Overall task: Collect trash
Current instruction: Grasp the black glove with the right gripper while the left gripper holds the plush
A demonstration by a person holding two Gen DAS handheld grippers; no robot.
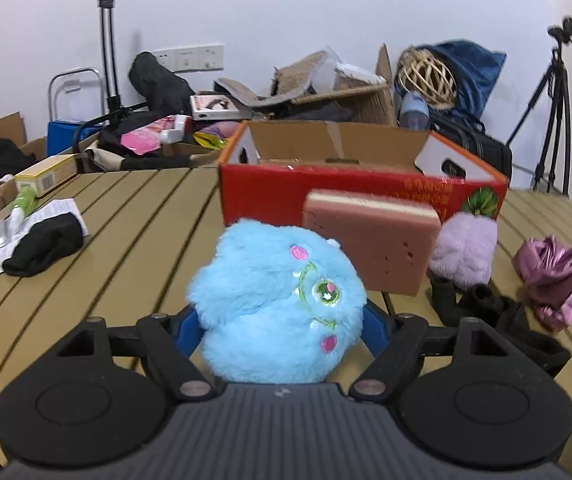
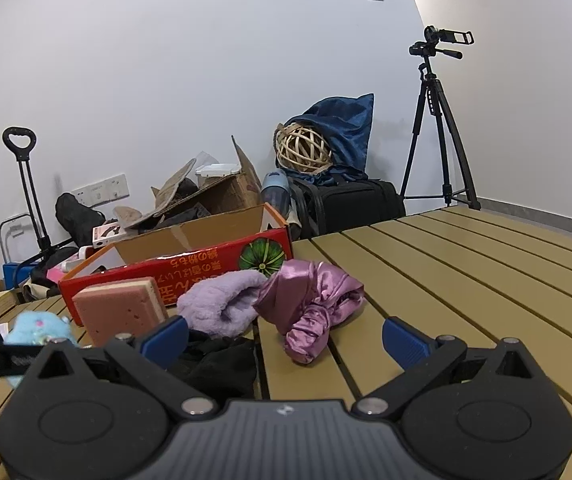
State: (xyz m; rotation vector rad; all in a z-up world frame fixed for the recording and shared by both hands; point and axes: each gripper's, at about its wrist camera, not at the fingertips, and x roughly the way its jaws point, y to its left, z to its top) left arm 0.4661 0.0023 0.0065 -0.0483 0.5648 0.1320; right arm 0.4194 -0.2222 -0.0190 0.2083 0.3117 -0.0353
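from my left wrist view, the left claw [image 1: 281, 326] is clamped on the blue plush toy [image 1: 275, 300], its blue pads pressing both sides, just in front of the red box [image 1: 269, 190]. only this view shows the black glove [image 1: 43, 250] lying well left of the box on the desk [image 1: 145, 216]. the right wrist view shows the right claw [image 2: 286, 338] spread wide with nothing in it, over black cloth [image 2: 217, 364], the pink satin bundle [image 2: 312, 304] just beyond.
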